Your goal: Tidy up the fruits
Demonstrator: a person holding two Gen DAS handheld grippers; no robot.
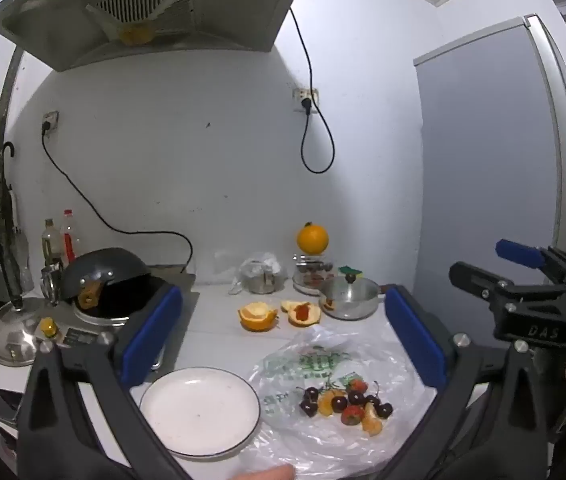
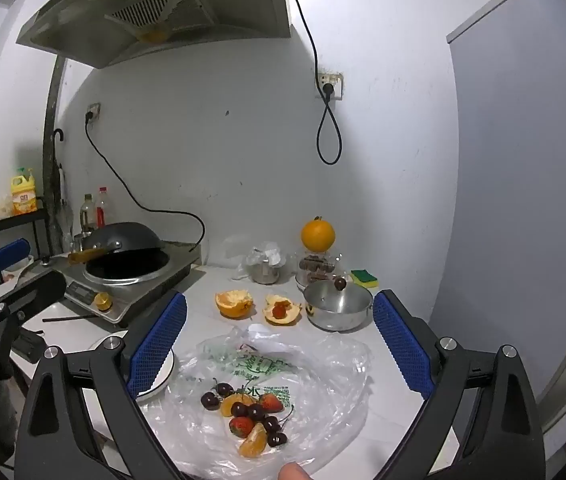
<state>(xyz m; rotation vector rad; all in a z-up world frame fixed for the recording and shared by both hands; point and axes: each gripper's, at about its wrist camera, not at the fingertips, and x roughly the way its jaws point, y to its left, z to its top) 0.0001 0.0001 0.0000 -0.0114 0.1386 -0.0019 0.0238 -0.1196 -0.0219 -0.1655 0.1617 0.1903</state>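
A pile of fruit [image 1: 345, 404] with dark cherries, strawberries and orange segments lies on a clear plastic bag [image 1: 323, 364]. An empty white plate [image 1: 199, 412] sits just left of it. My left gripper [image 1: 283, 340] is open and empty above the plate and bag. My right gripper [image 2: 279, 344] is open and empty over the fruit pile [image 2: 249, 416] on the bag [image 2: 303, 360]. The plate [image 2: 159, 376] shows partly behind its left finger. The right gripper also shows at the right edge of the left wrist view [image 1: 523, 276].
Orange peels [image 1: 259, 314] lie behind the bag. A steel pot [image 1: 349, 298], a whole orange [image 1: 312, 238] on a glass jar, a bagged cup [image 1: 261, 274], a wok on an induction cooker [image 1: 111, 284], a kettle [image 1: 15, 332] and bottles [image 1: 59, 240] stand along the wall.
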